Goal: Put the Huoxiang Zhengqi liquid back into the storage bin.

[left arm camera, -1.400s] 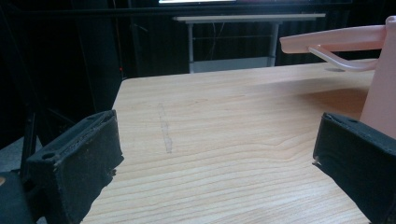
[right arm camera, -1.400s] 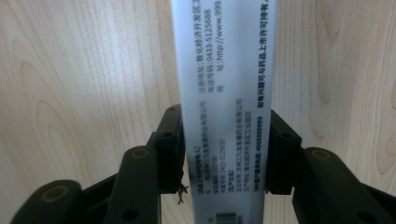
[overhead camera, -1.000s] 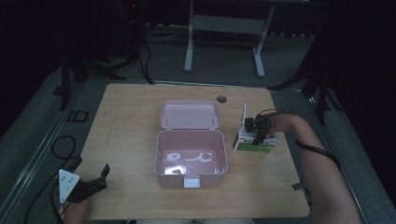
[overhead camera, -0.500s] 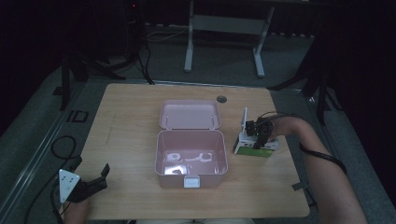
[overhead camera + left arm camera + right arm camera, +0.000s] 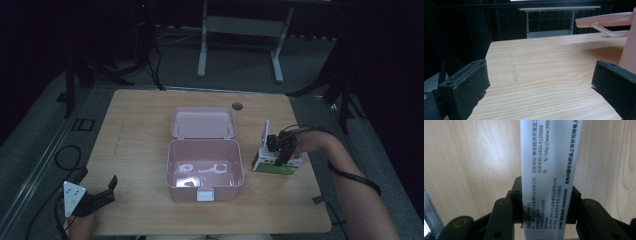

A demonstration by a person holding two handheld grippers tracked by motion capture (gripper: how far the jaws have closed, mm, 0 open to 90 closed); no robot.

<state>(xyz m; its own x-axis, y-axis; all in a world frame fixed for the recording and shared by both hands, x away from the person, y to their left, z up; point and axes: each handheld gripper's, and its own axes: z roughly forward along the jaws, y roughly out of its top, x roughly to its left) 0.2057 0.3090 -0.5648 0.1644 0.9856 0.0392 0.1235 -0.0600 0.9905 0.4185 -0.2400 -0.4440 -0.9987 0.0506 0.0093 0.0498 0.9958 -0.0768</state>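
Left tongs point(image 5: 107, 189) at near-left counter point(image 5: 140, 130) edge, jaws wide apart, nothing between. Right tongs point(image 5: 280, 152) lowered, jaws clamped on white box point(image 5: 547, 182).

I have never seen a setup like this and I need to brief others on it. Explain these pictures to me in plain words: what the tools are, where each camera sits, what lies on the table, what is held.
There is no robot here. A person at a wooden table holds a hand tool with two black jaws in each hand. The high view looks down from above the table. The other two pictures come from small cameras riding on each tool, looking along its jaws.

In the middle of the table lies a pink box with its lid thrown open. The right gripper is closed on a white and green carton with printed text, which rests on the table right of the pink box. The left gripper sits at the near left corner, its jaws wide apart with nothing between them.
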